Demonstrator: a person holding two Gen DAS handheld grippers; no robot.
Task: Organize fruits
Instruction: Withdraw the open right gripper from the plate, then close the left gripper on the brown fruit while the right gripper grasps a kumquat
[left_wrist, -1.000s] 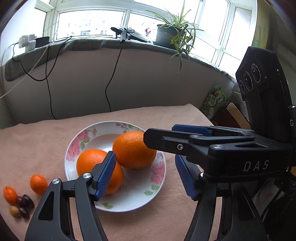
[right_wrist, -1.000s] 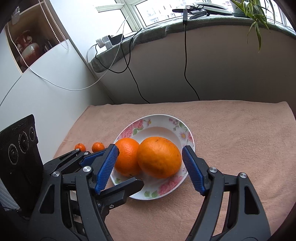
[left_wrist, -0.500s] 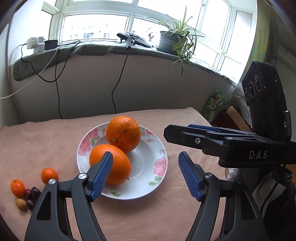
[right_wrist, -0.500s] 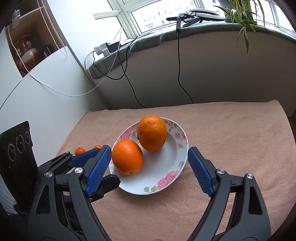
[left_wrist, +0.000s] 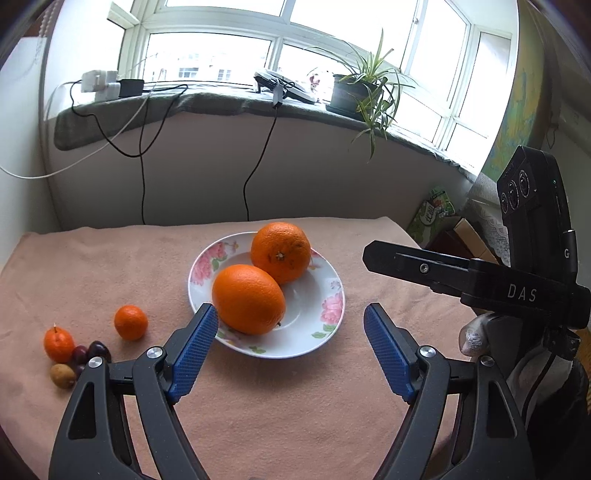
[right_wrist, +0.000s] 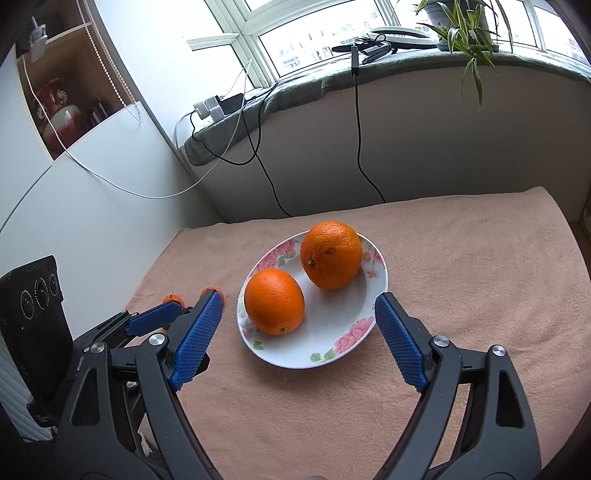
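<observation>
While both grippers' jaws are being held apart and empty, the small orange (left_wrist: 130, 322) is lying left of the left gripper (left_wrist: 290, 347), nearer than the right gripper (right_wrist: 299, 341).

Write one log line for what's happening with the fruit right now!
left gripper: open | right gripper: open | two oranges on plate | small fruits on cloth

Matte black plastic two-finger grippers with blue pads

The left gripper (left_wrist: 290, 347) and right gripper (right_wrist: 299, 338) share cut-out arms, silver screw heads and cross-hatched blue rubber pads (left_wrist: 192, 350); the right one's body carries white "DAS" lettering (left_wrist: 522, 293).
</observation>
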